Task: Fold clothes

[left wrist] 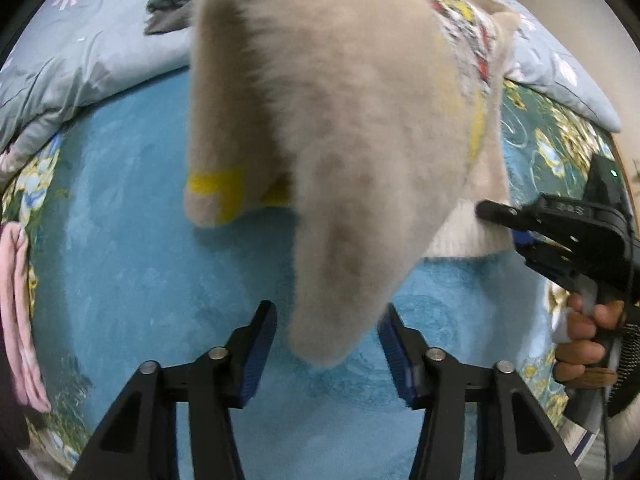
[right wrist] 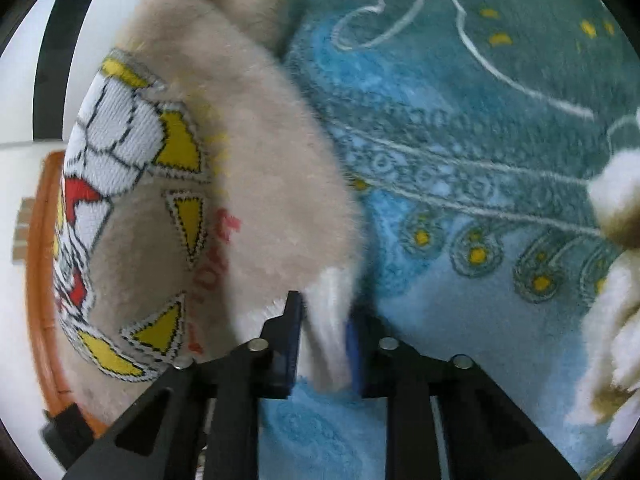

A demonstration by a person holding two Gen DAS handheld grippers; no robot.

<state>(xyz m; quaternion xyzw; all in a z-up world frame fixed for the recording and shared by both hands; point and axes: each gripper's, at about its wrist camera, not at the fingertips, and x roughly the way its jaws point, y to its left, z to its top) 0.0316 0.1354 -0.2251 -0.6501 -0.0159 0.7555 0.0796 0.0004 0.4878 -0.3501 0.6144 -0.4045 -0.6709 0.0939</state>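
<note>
A fluffy beige sweater [left wrist: 340, 128] with yellow stripes and a white, red and yellow patch lies on a blue blanket [left wrist: 132, 208]. Its sleeve hangs blurred in front of the left wrist camera, its tip between the fingers. My left gripper [left wrist: 326, 354] is open, with wide gaps either side of the sleeve tip. My right gripper [right wrist: 322, 344] is shut on the sweater's white ribbed hem [right wrist: 330, 336]. It also shows at the right of the left wrist view [left wrist: 516, 232], clamping the hem. The sweater body [right wrist: 224, 184] fills the left of the right wrist view.
A grey floral quilt [left wrist: 80, 60] is bunched at the far edge of the bed. A pink garment [left wrist: 16, 312] lies at the left. A dark grey cloth [left wrist: 168, 12] lies on the quilt. Another fluffy cream piece [right wrist: 616, 280] sits at the right. An orange wooden bed frame [right wrist: 38, 280] borders the left.
</note>
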